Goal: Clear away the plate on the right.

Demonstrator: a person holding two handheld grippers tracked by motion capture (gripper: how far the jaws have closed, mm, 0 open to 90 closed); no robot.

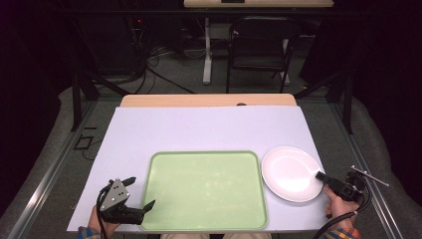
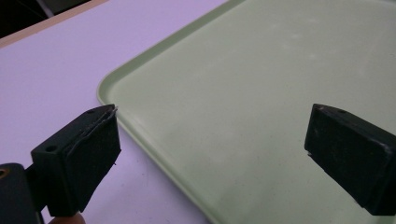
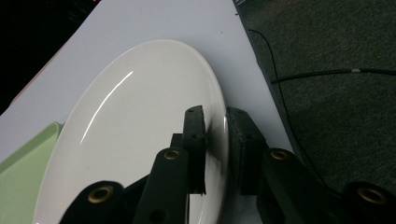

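white tabletop [image 1: 199, 127] under a dark room: right gripper [image 3: 215, 140] pinches the white plate [image 1: 288, 172] by its rim at four o'clock, likely for lifting toward the green tray [image 1: 159, 209]. left gripper [image 1: 138, 193], jaws spread, waits at the tray's eight o'clock corner.

Green tray [image 1: 206, 191] on the pale table cover [image 1: 199, 129], black folding chair [image 1: 260, 45] beyond the table

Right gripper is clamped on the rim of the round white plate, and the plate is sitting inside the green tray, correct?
Not quite. The right gripper is clamped on the round white plate's rim, but the plate sits on the pale table cover beside the green rectangular tray, as the high view shows.
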